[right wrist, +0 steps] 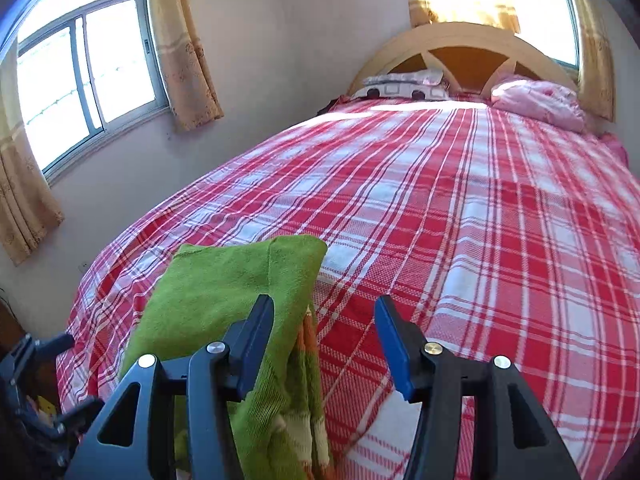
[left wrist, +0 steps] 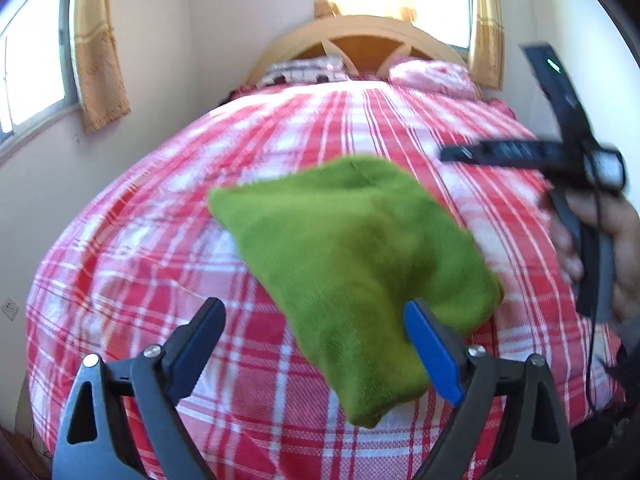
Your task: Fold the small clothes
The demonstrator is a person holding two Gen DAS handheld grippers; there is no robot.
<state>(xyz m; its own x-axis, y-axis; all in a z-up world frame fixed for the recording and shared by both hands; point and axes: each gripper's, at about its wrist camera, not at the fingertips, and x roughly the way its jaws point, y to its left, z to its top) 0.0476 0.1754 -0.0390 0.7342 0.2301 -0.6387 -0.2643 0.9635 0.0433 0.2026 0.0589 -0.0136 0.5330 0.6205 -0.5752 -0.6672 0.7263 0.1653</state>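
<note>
Where it lies folded on the near part of the red plaid bedspread (right wrist: 460,208), the green garment (left wrist: 360,252) sits as a thick, roughly four-sided bundle, its near end at the foot edge of the bed. An orange-and-cream striped edge (right wrist: 308,380) shows along its right side in the right wrist view. Beyond it and to its right the bedspread runs flat up to the pillows (right wrist: 404,84) and the arched wooden headboard (right wrist: 460,48).

The left gripper (left wrist: 316,344) is spread wide and holds nothing; the garment lies between its fingers, nearer the right one. The right gripper (right wrist: 324,344) is likewise spread and unloaded, with the garment under its left finger (right wrist: 256,344) and bare bedspread in the gap.
</note>
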